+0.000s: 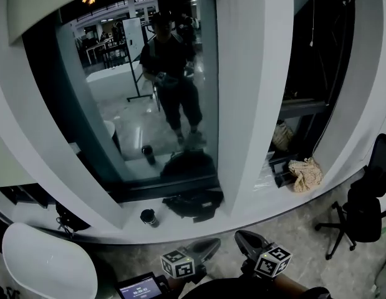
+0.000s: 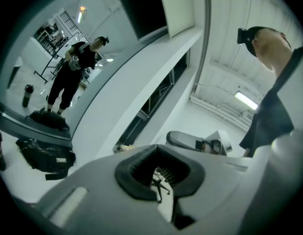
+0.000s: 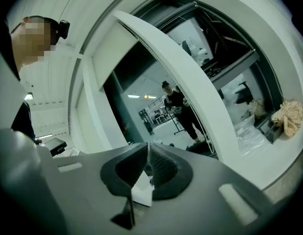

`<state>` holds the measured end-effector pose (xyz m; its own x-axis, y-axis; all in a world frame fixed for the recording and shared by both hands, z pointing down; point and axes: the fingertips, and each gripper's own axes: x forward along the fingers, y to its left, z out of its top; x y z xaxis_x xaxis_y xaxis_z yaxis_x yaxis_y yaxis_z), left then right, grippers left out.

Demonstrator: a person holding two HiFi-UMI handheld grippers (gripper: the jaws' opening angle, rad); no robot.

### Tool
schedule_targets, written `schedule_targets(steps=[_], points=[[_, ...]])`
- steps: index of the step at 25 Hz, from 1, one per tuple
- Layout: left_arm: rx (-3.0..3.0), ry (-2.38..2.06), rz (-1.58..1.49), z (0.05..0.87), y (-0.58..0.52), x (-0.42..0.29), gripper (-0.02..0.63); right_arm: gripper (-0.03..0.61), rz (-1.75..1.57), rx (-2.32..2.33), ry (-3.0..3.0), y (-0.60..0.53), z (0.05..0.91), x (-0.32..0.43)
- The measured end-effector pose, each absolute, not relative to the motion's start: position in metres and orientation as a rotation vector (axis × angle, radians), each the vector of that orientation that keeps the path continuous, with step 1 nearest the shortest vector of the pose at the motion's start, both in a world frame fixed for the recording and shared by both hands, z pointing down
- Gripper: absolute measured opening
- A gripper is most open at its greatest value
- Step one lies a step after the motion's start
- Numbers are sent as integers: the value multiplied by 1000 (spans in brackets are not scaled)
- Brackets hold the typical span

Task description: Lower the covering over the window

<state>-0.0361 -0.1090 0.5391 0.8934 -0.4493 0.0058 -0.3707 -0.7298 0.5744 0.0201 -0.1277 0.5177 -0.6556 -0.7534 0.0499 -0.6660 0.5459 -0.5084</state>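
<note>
Overhead, the blind (image 1: 37, 2) hangs well above the fingers (image 1: 205, 248).

No legible text. Small screen (image 1: 141, 288): bright digits, too blurred to read. Black bag (image 2: 43, 155) label: unreadable.

the window glass (image 1: 149, 104) is glossy and mirror-like. the wall pillar (image 1: 255, 92) looks smooth, painted matt white. a crumpled beige cloth (image 1: 305, 174) looks soft and coarse. the floor (image 1: 299, 229) is speckled and stone-like. the left gripper (image 2: 157, 148) and right gripper (image 3: 147, 145) have matt grey plastic shells and ribbed black rubbery pads (image 3: 163, 165).
</note>
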Motion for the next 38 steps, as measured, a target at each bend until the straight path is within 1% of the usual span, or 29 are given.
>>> schedule_targets(steps=[5, 10, 15, 17, 22, 26, 28, 31, 32, 37, 38], points=[[2465, -665, -173, 540, -173, -45, 2, 36, -755, -1197, 2593, -168, 518, 26], [2588, -741, -251, 489, -264, -47, 0, 48, -715, -1121, 2646, -215, 519, 39], [2708, -840, -303, 417, -334, -32, 5, 48, -650, -934, 2748, -249, 502, 41], [2747, -854, -334, 393, -353, -25, 19, 48, -617, -870, 2780, -258, 499, 41], [2809, -898, -373, 354, -389, -5, 85, 47, -577, -745, 2881, -272, 510, 45], [2870, -853, -423, 328, -416, 7, 104, 46, -548, -703, 2953, -275, 517, 39], [2888, -795, -466, 316, -430, 11, 108, 44, -536, -727, 2955, -278, 517, 39], [2926, -646, -503, 300, -444, 24, 147, 44, -553, -830, 2915, -287, 517, 40], [2941, -593, -516, 294, -446, 28, 152, 43, -551, -867, 2900, -289, 517, 41], [2989, -458, -567, 272, -461, 40, 152, 41, -570, -997, 2838, -300, 520, 42], [2993, -449, -585, 269, -461, 39, 104, 41, -572, -1011, 2831, -300, 521, 40]])
